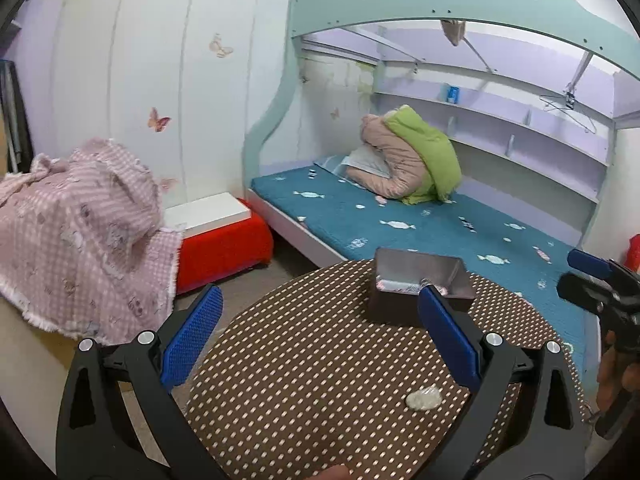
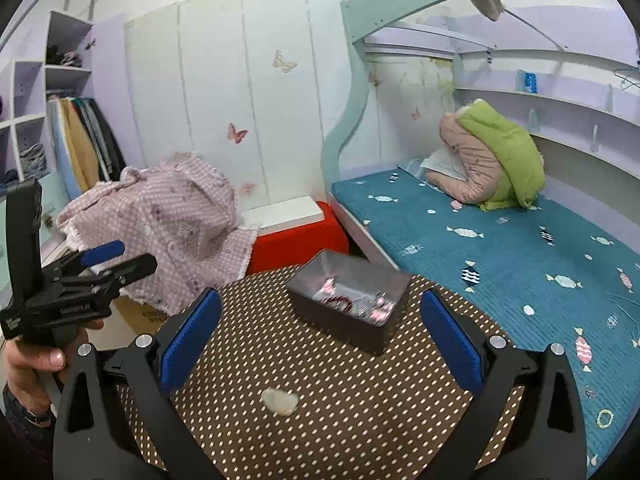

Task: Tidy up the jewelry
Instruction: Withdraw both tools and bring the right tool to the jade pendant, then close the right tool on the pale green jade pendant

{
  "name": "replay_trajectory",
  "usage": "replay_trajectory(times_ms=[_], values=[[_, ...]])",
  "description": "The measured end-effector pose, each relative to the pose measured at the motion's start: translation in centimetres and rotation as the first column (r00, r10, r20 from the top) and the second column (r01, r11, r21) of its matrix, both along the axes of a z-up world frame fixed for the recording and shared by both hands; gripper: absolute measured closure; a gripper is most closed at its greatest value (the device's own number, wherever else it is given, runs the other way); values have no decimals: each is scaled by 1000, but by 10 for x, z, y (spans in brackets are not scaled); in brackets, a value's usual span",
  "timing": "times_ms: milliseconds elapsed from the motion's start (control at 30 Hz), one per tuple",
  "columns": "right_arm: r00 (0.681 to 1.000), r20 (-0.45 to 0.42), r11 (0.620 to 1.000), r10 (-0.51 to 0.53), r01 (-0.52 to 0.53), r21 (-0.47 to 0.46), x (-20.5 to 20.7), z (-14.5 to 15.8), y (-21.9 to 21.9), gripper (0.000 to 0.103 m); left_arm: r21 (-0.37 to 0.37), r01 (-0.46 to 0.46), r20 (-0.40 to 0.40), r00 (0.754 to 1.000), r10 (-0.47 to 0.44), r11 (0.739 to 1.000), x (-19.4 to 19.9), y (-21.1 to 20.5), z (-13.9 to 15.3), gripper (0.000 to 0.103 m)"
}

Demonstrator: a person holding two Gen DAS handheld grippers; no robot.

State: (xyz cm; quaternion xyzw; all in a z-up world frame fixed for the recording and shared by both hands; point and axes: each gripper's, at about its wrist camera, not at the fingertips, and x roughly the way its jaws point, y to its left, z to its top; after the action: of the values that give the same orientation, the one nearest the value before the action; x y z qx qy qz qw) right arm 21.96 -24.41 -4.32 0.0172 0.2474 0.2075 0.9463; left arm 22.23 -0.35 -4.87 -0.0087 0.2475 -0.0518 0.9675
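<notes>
1. Two blue-padded fingers of the left gripper [image 1: 320, 332] are seen spread wide apart in the left wrist view, with nothing held between them, above a round bench covered in brown cloth with pale dots [image 1: 304, 360].
2. A dark rectangular metal box [image 1: 416, 284] is placed on the far part of the bench, its open top showing a shiny inside; small jewelry pieces are only partly made out behind the tip of the right-hand finger.
3. A small translucent whitish lump [image 1: 424, 398] is seen lying on the bench near the gripper's right-hand finger, well apart from the box.
4. At the right edge, the right gripper [image 1: 592, 272] is shown held by a hand [image 1: 616, 372]; whether it is open cannot be told from this view.
5. In the right wrist view, the right gripper [image 2: 320, 336] is shown wide open and empty over the same bench [image 2: 360, 420].
6. The box [image 2: 348, 320] is seen beyond and between the fingers, holding red, pink and silvery jewelry pieces [image 2: 352, 302] in a jumble.
7. The whitish lump [image 2: 280, 400] is found on the cloth nearer the camera, apart from the box.
8. At the left edge, the left gripper [image 2: 116, 258] is seen from the side, gripped by a hand [image 2: 32, 356].
9. A bed with a teal candy-print cover [image 2: 500, 248] is seen behind the bench.
</notes>
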Motion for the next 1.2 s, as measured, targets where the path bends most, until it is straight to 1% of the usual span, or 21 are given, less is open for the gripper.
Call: replay_trajectory(times_ms=[67, 133, 200, 233, 367, 533, 633, 700, 733, 767, 800, 867, 900, 933, 967, 1033, 1100, 1200], values=[[999, -27, 999, 26, -27, -34, -4, -16, 7, 7, 13, -26, 4, 1000, 26, 1000, -11, 2, -7, 5], [994, -84, 996, 64, -69, -60, -4, -31, 15, 7, 20, -38, -4, 999, 38, 999, -20, 4, -16, 5], [987, -133, 988, 88, -104, -118, -5, -52, 24, 7, 28, -50, -13, 999, 50, 998, -25, 5, -24, 5], [982, -160, 982, 97, -121, -148, -4, -62, 28, 7, 28, -53, -25, 998, 53, 998, -28, 7, -30, 5], [958, -252, 958, 135, -191, -212, 9, -96, 44, 7, 18, -57, -69, 996, 58, 998, -35, 10, -50, 5], [936, -313, 939, 160, -242, -244, 25, -125, 57, 7, 24, -56, -109, 992, 58, 998, -31, 9, -66, 5], [925, -332, 926, 184, -277, -258, 33, -135, 65, 8, 32, -42, -122, 991, 46, 999, -29, 6, -71, 5], [920, -339, 919, 197, -294, -264, 38, -138, 69, 11, 37, -40, -129, 991, 45, 999, -27, 5, -74, 5], [918, -340, 913, 205, -305, -273, 40, -139, 72, 15, 33, -37, -135, 990, 42, 999, -26, 6, -77, 5], [916, -341, 907, 210, -314, -282, 42, -139, 75, 22, 30, -37, -139, 989, 41, 999, -25, 5, -78, 5], [912, -340, 902, 227, -329, -278, 44, -139, 76, 24, 30, -38, -142, 989, 41, 999, -24, 5, -79, 5], [907, -339, 898, 250, -348, -268, 46, -138, 77, 39, 33, -43, -145, 988, 47, 999, -22, 7, -81, 5], [905, -339, 895, 258, -356, -269, 47, -137, 78, 42, 34, -43, -148, 988, 47, 998, -21, 7, -83, 5], [902, -336, 889, 272, -369, -270, 46, -136, 79, 51, 34, -43, -149, 988, 48, 998, -21, 7, -83, 5], [896, -341, 883, 286, -384, -270, 46, -135, 80, 63, 34, -44, -149, 988, 48, 998, -21, 7, -83, 5], [893, -335, 872, 302, -401, -283, 42, -134, 84, 74, 32, -43, -152, 987, 47, 999, -19, 8, -84, 5], [896, -330, 865, 298, -399, -303, 38, -133, 87, 76, 29, -43, -154, 987, 47, 999, -17, 8, -85, 5], [908, -317, 868, 275, -376, -324, 33, -133, 87, 77, 30, -37, -153, 987, 41, 999, -12, 9, -84, 5]])
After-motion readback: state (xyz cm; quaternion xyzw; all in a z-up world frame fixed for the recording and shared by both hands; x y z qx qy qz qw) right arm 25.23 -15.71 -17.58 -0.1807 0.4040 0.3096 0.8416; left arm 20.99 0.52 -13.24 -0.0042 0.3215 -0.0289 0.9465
